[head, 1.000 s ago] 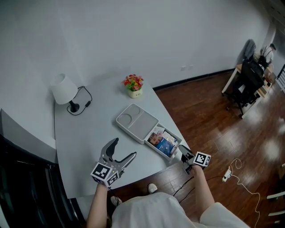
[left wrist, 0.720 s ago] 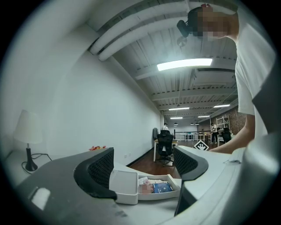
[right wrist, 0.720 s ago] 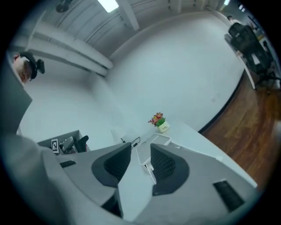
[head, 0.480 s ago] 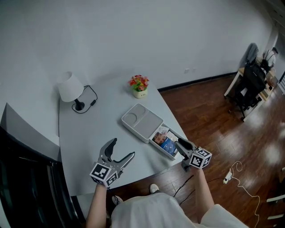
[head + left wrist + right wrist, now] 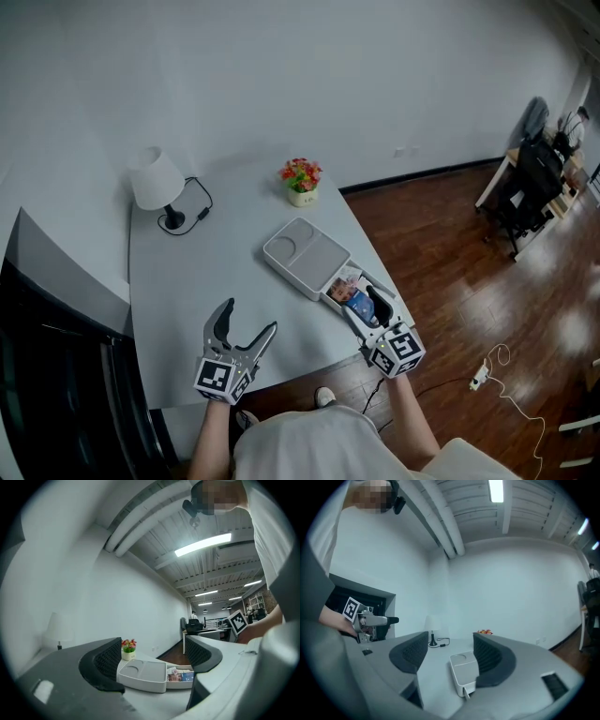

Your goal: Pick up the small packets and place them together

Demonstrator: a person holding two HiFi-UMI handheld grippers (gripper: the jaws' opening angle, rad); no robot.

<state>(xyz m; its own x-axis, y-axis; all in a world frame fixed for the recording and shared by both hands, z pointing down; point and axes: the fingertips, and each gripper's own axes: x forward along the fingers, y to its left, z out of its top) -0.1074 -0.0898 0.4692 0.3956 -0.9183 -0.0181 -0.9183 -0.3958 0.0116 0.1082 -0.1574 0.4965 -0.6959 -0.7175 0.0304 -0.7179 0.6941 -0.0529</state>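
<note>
Several small packets [image 5: 350, 292], one of them blue, lie in the open compartment at the near end of a white box [image 5: 302, 253] on the grey table. In the left gripper view the packets [image 5: 181, 676] show ahead in the box [image 5: 143, 677], between the jaws. My right gripper [image 5: 365, 308] hovers at the table's near right edge, right by the packet compartment. Its jaws have just been opening and nothing is between them. In its own view the right gripper [image 5: 449, 651] frames the box [image 5: 464, 669]. My left gripper [image 5: 249, 316] stands open and empty over bare table, left of the box.
A white lamp [image 5: 157, 182] with a black cord stands at the table's far left. A small flower pot [image 5: 302, 180] sits at the far edge behind the box. The table's right edge [image 5: 373, 258] drops to a wooden floor. Office desks stand at the far right.
My right gripper has risen from below the table's edge to beside the packet compartment, rolled over, and its jaws have spread. The left gripper has shifted a little.
</note>
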